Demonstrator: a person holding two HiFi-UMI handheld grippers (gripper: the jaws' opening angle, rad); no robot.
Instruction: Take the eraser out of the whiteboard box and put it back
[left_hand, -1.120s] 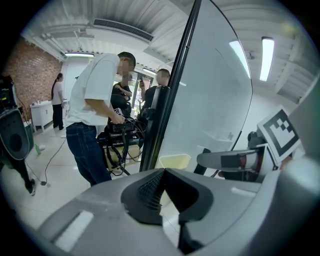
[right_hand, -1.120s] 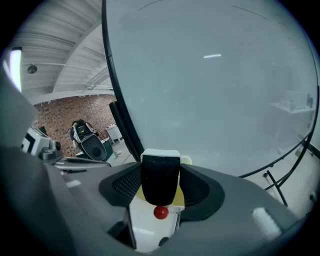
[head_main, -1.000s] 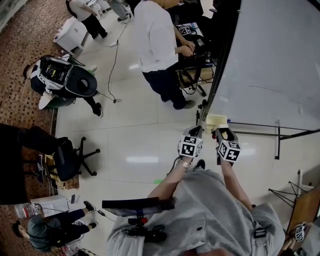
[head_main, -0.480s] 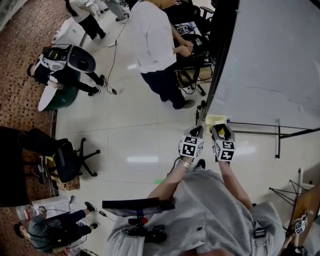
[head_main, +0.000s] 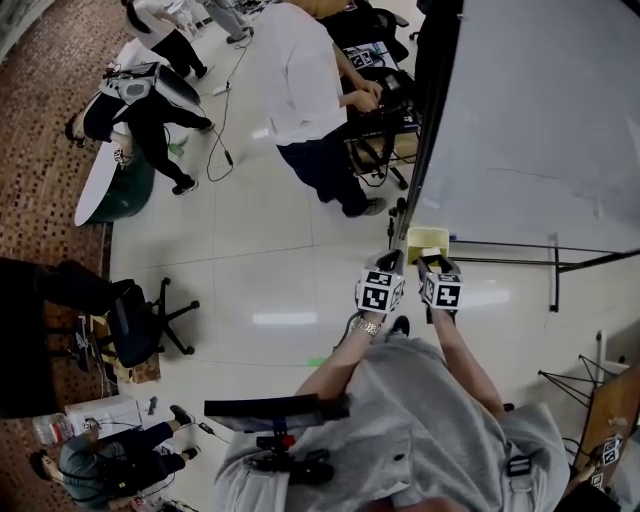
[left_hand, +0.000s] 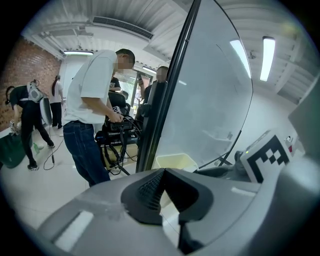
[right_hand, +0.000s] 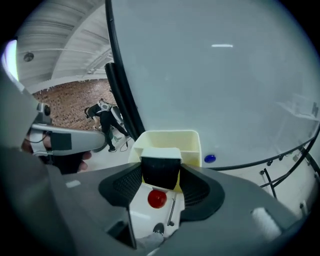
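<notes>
At the whiteboard box (right_hand: 192, 146), right hand-held gripper (right_hand: 160, 175) clamps the eraser (right_hand: 161, 162) — left hand-held gripper (left_hand: 163, 174) closed, empty.

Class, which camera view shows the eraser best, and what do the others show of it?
The right gripper view: the eraser sits large and central, held in the right gripper, in front of the box. In the head view it is too small to make out; the left gripper view shows none of it.
</notes>
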